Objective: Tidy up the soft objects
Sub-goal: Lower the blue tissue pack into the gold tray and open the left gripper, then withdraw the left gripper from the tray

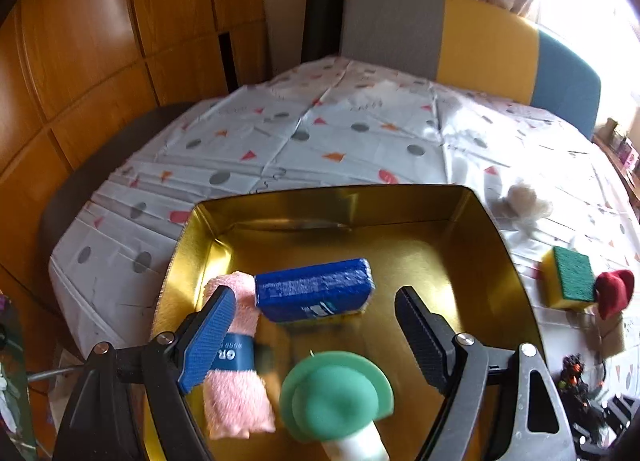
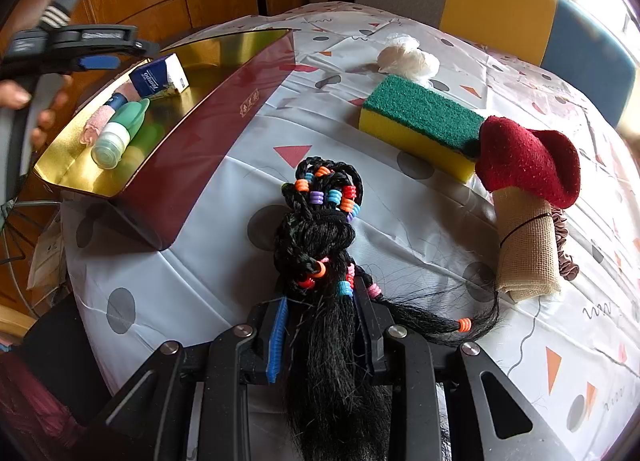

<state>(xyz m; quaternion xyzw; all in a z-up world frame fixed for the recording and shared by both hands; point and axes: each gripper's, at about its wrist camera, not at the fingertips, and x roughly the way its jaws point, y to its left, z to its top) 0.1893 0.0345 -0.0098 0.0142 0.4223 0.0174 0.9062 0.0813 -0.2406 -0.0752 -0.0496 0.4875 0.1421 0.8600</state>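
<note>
A gold-lined tin (image 1: 496, 245) holds a blue tissue pack (image 1: 316, 293), a rolled pink towel (image 1: 236, 389) and a green soft mushroom (image 1: 336, 401). My left gripper (image 1: 316, 337) hovers over the tin, open, and its pads touch nothing; the mushroom lies below, between the jaws. My right gripper (image 2: 324, 309) is shut on a black braided hairpiece (image 2: 320, 221) with coloured beads, which rests on the tablecloth beside the tin's maroon wall (image 2: 192, 157). A green-and-yellow sponge (image 2: 420, 113), a red felt mushroom (image 2: 524, 157) and a white fluffy ball (image 2: 408, 57) lie on the cloth beyond.
A mauve scrunchie (image 2: 566, 257) lies behind the red mushroom's beige stem. A grey, yellow and blue chair back (image 1: 480, 41) stands at the table's far edge. Wooden cabinets (image 1: 100, 61) line the left. A person's hand (image 2: 44, 117) holds the left gripper.
</note>
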